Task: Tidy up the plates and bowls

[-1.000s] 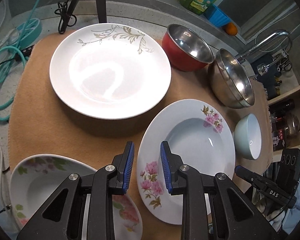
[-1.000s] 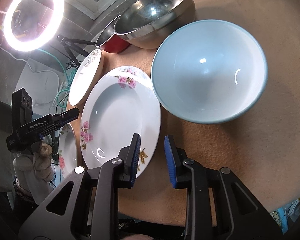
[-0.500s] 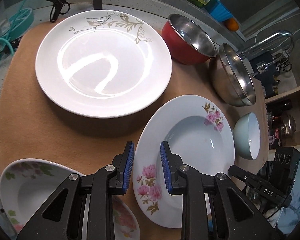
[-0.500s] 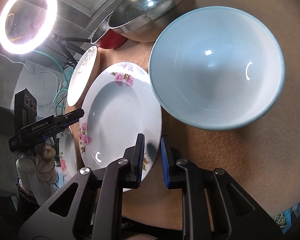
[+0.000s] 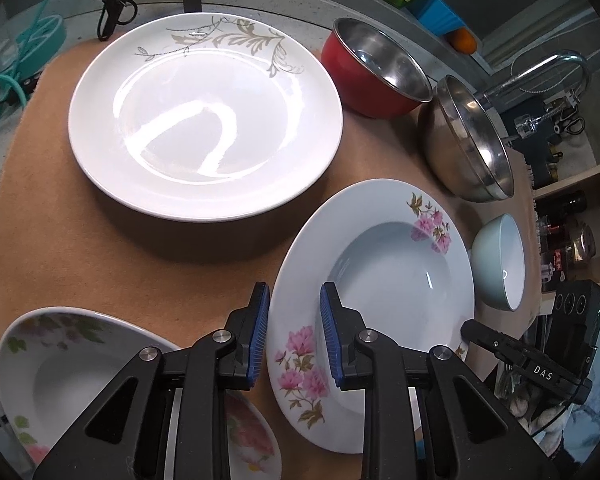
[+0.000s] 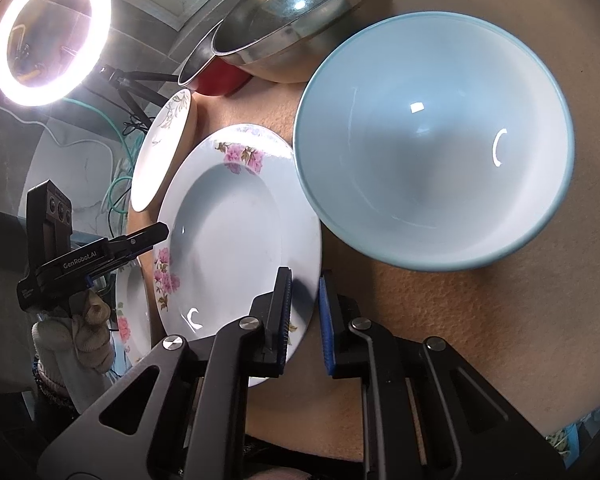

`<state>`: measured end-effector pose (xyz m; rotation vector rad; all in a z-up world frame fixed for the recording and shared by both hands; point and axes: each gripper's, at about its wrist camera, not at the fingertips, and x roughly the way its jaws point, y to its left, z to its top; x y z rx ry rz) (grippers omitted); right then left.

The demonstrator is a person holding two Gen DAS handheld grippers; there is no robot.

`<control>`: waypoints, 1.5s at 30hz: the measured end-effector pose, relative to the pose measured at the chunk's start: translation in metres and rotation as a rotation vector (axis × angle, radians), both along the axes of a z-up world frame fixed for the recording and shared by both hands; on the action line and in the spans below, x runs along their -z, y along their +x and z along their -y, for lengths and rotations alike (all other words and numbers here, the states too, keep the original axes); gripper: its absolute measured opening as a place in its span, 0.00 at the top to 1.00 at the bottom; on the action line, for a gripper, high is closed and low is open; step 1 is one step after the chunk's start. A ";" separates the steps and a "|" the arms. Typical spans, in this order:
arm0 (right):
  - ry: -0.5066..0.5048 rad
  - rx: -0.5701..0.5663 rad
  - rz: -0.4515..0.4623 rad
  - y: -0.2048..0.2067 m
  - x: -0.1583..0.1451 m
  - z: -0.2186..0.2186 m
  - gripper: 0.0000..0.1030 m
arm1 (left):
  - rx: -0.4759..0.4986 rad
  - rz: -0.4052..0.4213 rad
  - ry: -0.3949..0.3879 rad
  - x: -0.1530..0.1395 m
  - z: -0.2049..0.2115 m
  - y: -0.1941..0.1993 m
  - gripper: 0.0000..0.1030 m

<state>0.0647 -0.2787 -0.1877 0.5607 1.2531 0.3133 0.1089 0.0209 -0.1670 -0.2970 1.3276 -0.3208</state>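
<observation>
Your right gripper (image 6: 303, 298) has just closed onto the pink-flowered deep plate (image 6: 228, 216), apparently pinching its rim, beside the blue bowl (image 6: 432, 140). Your left gripper (image 5: 293, 334) hangs unclenched astride its opposite rim.

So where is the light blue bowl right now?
In the right wrist view the light blue bowl sits upper right on the brown mat, beside the pink-flowered plate, before the steel bowl.

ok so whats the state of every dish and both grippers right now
pink-flowered white soup plate: empty, rim between both grippers' fingers
left gripper: open, astride that rim
right gripper: just been closing, now shut on that rim
large white plate with grey leaf pattern: empty, flat
red steel-lined bowl: empty
large steel bowl: empty
pale blue ceramic bowl: empty, upright
second flowered white plate: empty
</observation>
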 end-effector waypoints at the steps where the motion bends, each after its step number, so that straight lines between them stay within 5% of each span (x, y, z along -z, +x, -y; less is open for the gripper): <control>1: -0.002 -0.001 -0.001 0.000 0.000 0.000 0.87 | 0.000 0.000 0.001 0.000 0.000 -0.001 0.77; 45: -0.015 -0.069 -0.008 -0.026 0.002 -0.001 0.86 | 0.034 0.017 0.079 0.001 0.035 -0.044 0.77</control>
